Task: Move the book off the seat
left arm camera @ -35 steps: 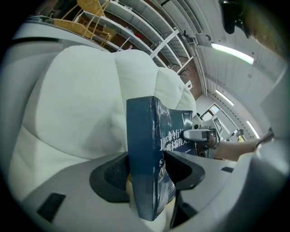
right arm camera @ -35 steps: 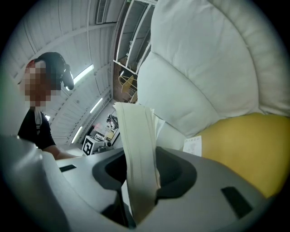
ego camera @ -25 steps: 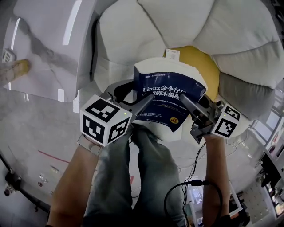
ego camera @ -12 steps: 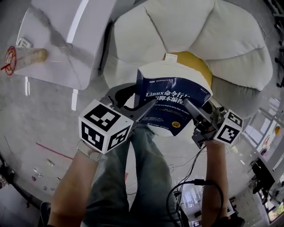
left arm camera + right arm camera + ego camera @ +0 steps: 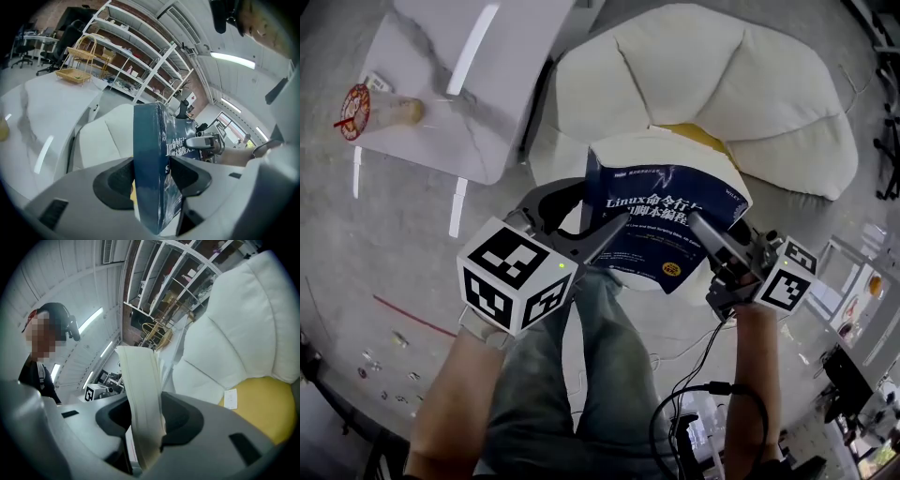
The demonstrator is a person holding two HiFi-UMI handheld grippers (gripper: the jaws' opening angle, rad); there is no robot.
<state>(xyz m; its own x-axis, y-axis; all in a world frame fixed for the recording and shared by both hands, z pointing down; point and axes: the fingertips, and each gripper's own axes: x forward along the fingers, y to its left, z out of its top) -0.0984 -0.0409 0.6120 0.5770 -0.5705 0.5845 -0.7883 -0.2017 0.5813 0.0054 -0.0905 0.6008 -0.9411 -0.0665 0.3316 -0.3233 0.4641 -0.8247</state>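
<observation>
Starting leftmost, the glossy marble tabletop (image 5: 441,103) lies well apart. The left tongs (image 5: 605,234) pinch the spine side of the thick book (image 5: 666,202), and the right tongs (image 5: 705,230) pinch its cream page edge. The slick dark-blue softcover sits between both, its long axis pointing away from the person, seemingly lifted above the puffy white seat (image 5: 722,75).

Wht marble table (image 5: 497,112) L; grey floor (image 5: 384,253); wht shelving (image 5: 145,61) bkgd.

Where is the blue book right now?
Centre of the head view: the book is clamped between the left gripper and the right gripper, by the front edge of the white seat.
</observation>
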